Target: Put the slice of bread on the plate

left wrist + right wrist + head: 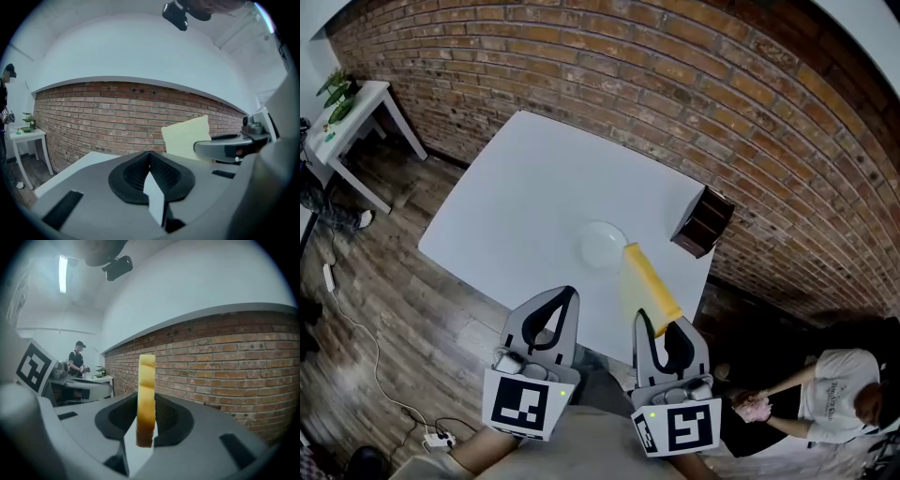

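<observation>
Grey plastic shells on left gripper and right gripper; looped teardrop outline, black ribbed lining inside. Behind, white left cube and right cube printed with black square markers. Small green light on each. Silver fittings on top. Beige clothing underneath.

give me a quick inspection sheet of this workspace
surface: white table, no spills seen
job's things: slice of bread held on edge in the right gripper, over the table near the white plate; nothing on the plate
clutter: dark brown box at the table's right edge
grippers: left gripper shut, empty; right gripper shut on the slice of bread
cables: white cable and power strip on the floor, left
surroundings: brick wall, wooden floor, small white side table with a plant, a person lower right
</observation>
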`<state>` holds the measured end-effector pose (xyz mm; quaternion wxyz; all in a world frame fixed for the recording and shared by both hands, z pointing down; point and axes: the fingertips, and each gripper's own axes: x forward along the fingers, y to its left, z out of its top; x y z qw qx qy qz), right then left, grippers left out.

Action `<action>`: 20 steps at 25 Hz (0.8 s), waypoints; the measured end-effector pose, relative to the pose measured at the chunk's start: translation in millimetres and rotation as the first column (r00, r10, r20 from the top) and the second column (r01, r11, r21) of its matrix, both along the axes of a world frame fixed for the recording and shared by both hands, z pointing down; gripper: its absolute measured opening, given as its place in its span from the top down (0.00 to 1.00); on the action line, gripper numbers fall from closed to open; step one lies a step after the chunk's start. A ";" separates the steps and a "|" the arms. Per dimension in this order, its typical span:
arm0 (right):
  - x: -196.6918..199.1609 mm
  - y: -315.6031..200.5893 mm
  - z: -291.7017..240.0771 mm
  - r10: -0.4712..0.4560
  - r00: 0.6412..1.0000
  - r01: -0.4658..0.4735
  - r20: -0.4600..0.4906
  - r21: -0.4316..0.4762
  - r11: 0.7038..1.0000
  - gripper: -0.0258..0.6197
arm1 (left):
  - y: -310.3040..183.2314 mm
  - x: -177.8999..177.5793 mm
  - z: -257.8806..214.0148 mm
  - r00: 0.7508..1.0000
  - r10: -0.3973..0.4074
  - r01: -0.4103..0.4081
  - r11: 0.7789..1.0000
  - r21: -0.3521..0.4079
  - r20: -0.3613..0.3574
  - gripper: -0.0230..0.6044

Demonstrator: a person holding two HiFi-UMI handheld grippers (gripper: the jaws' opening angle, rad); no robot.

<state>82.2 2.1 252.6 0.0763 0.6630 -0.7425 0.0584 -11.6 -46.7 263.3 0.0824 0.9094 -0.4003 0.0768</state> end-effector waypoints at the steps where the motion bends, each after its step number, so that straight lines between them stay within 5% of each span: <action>1: 0.2 -3.0 3.4 -0.007 1.000 0.007 0.005 -0.004 1.000 0.81 | -1.9 0.9 1.4 1.000 -0.003 0.003 1.000 0.000 0.003 0.95; 20: -0.7 -54.4 41.6 -0.102 0.994 0.104 0.051 -0.054 0.993 0.81 | -28.5 4.3 16.3 0.997 -0.034 0.033 0.999 0.011 0.068 0.95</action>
